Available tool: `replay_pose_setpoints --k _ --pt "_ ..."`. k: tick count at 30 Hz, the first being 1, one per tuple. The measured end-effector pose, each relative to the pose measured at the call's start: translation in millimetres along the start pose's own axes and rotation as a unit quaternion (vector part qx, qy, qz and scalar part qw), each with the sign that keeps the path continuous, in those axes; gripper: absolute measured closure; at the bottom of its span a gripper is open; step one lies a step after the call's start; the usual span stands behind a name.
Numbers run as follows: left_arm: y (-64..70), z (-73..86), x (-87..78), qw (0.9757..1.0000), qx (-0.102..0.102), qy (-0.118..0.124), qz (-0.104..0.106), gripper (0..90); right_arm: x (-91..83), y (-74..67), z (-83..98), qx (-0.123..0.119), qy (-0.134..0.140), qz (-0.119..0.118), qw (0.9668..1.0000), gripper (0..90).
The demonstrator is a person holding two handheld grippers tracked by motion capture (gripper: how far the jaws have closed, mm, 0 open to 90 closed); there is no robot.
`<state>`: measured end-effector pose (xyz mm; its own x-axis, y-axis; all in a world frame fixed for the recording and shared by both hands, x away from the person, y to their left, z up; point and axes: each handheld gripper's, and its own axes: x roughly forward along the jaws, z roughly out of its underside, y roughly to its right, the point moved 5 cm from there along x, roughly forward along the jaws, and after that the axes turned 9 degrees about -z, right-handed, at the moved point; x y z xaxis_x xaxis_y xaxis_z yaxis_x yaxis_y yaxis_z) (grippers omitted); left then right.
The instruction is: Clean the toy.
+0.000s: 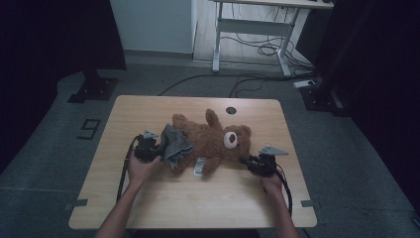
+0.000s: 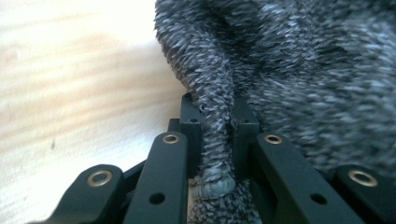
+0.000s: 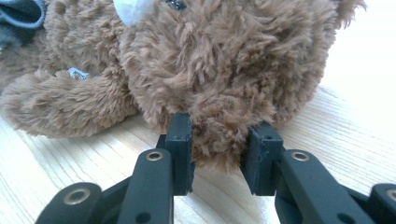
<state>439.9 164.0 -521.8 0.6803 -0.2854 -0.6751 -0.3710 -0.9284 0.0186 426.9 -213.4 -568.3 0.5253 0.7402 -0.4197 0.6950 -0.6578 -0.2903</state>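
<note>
While the teddy bear (image 1: 210, 141) lies across the table (image 1: 148, 208), head toward 3 o'clock, the left gripper (image 1: 157, 147) pinches the grey garment (image 1: 174, 145) at its 9 o'clock end and the right gripper (image 1: 246, 161) clamps its head fur.

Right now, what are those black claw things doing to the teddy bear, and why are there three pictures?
A person sits at a light wooden table and holds a black two-jawed tool in each hand. One picture is taken from above. The other two come from small cameras riding on the tools, so you look along their jaws.

A fluffy brown teddy bear lies on the table, and a grey knitted garment sits over its lower half.

The left tool is pinched shut on a fold of that grey garment. The right tool is squeezing the fur at the bear's head.

It looks as if the person is dressing or undressing the bear; I cannot tell which.
</note>
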Motion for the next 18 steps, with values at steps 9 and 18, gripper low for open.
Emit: replay_pose_setpoints --k 9,18 --pt "52.4 -39.7 -29.3 0.9958 0.044 0.053 0.061 79.2 0.2 -1.8 -1.0 -0.007 -0.002 0.007 1.0 67.0" --pt "112.5 -72.2 -24.7 0.9898 0.092 0.068 0.085 79.0 -0.1 -2.1 -1.3 -0.009 -0.002 0.008 0.9999 67.1"
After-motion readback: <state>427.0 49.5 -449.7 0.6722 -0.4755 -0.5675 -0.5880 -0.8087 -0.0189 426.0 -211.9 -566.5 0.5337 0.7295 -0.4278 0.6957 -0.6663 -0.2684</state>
